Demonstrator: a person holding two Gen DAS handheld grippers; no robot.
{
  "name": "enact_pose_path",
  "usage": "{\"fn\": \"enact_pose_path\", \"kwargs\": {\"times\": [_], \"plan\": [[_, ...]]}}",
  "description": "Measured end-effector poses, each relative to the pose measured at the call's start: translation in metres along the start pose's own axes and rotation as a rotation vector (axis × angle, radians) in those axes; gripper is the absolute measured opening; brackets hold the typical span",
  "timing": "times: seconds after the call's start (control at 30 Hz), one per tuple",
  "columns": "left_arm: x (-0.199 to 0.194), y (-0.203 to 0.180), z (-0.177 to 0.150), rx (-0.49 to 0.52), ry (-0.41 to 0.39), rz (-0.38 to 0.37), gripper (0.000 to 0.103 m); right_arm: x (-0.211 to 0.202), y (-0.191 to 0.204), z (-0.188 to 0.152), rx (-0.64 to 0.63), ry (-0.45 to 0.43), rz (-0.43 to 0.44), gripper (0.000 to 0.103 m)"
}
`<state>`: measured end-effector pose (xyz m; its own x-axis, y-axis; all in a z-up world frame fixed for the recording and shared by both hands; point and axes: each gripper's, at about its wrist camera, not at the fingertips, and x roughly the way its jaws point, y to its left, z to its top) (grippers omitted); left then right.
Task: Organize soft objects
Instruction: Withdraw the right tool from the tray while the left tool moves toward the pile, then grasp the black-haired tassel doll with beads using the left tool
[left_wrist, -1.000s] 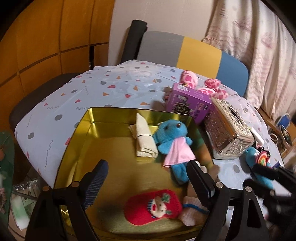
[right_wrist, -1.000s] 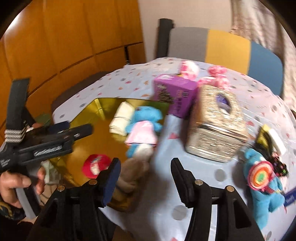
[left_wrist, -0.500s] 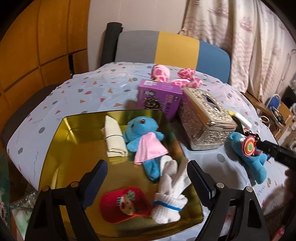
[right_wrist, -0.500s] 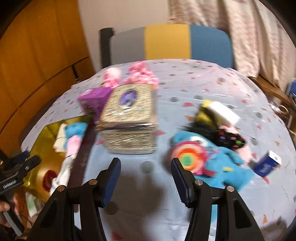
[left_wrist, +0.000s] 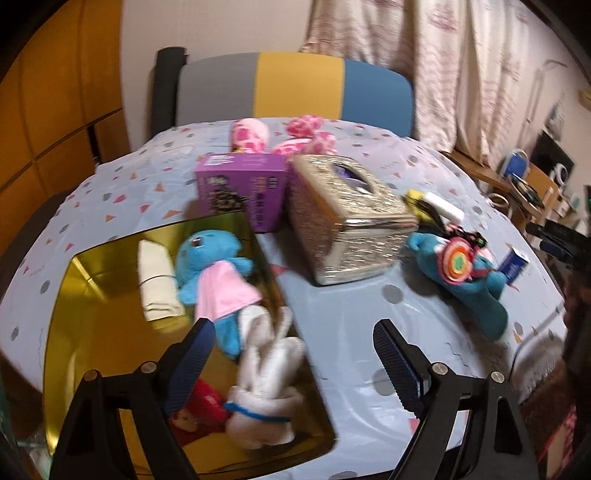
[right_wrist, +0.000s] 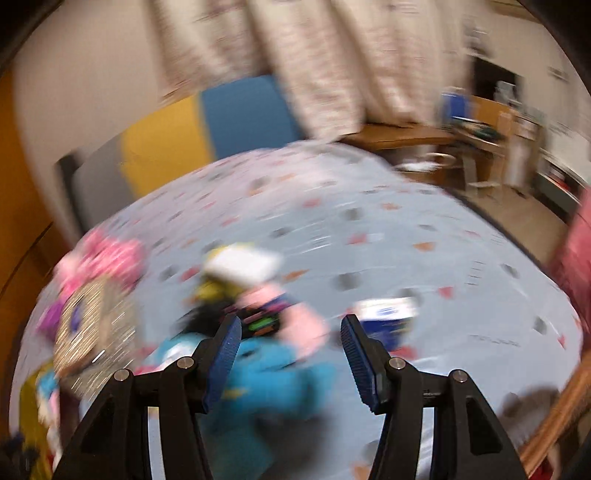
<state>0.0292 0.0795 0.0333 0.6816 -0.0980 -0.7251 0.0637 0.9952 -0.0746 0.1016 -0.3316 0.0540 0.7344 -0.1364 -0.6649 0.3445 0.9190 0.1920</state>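
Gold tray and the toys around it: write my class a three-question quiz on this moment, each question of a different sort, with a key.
1. True or false: the white rabbit lies in the gold tray.
2. Which lies outside the tray? A) doll in the pink dress B) cream cloth roll C) blue toy with the lollipop
3. Fill in: the left gripper holds ____.

Key: 1 true; 2 C; 3 nothing, its jaws stand open.
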Motion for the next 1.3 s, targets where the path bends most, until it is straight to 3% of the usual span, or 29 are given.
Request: {"fn": "enact_pose_path", "kwargs": {"times": [0.13,0.23,0.47,0.93,1.3], "plan": [[0.003,-0.022,0.002,0.057,0.004,-0.048,0.088,0.008,-0.061,0.0,0.283,-0.017,-0.071,0.063],[0.006,-0.036,0.004,0.085,0.005,-0.074,0.088,0.006,-0.093,-0.005,0.459,-0.03,-0.021,0.066],[0.023,-0.072,0.015,0.139,0.043,-0.125,0.087,0.009,-0.093,-0.006,0.466,-0.002,0.028,0.068],[0.05,-0.173,0.062,0.35,0.002,-0.226,0.088,0.016,-0.085,-0.009,0.444,0.022,0.079,0.068],[0.117,-0.265,0.086,0.512,0.081,-0.264,0.089,0.018,-0.096,-0.012,0.512,0.031,0.143,0.068]]}}
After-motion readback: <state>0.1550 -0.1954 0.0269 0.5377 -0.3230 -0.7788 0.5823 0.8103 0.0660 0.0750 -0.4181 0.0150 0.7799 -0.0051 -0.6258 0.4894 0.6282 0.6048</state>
